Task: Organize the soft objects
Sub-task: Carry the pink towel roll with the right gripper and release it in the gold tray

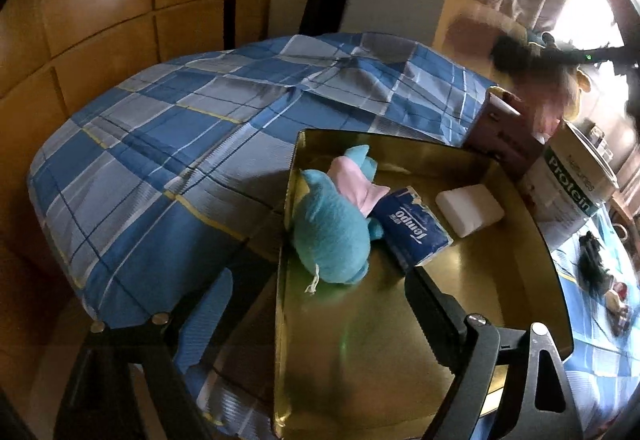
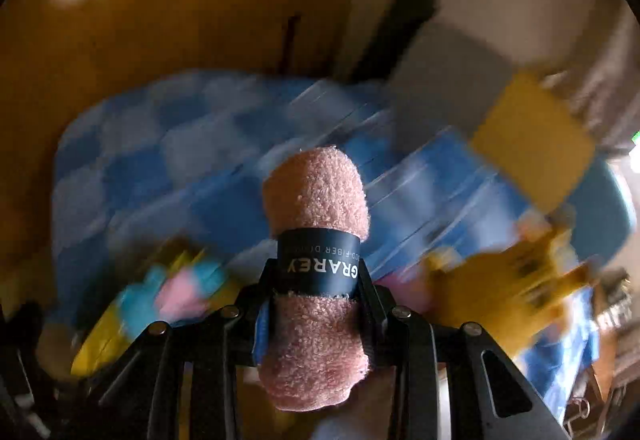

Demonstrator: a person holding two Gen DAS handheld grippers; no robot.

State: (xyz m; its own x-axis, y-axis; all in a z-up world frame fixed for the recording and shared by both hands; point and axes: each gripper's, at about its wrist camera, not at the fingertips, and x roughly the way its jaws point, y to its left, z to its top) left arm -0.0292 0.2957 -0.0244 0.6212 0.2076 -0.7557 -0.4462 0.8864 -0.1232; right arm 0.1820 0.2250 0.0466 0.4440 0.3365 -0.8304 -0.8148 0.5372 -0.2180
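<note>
Blurred bedding (image 2: 168, 176) surrounds right tool (image 2: 316, 280) clamping pink towel (image 2: 316, 200); left tool (image 1: 320, 304) gapes empty.

Soft cloth and fleece against shiny metal and matt black plastic.

The gold tray (image 1: 472, 272) is smooth, glossy metal that mirrors the light; in it lie a fuzzy teal plush toy (image 1: 332, 236), a glossy plastic-wrapped tissue pack (image 1: 414, 230) and a matt white sponge block (image 1: 470, 209). At the tray's 9 o'clock the checked bedspread (image 1: 168, 168) is woven cloth, lightly creased. The right tongs (image 2: 316, 292), matt black plastic with bright metal rivets, carry a nubbly pink terry towel roll (image 2: 316, 200) banded in smooth dark paper.
</note>
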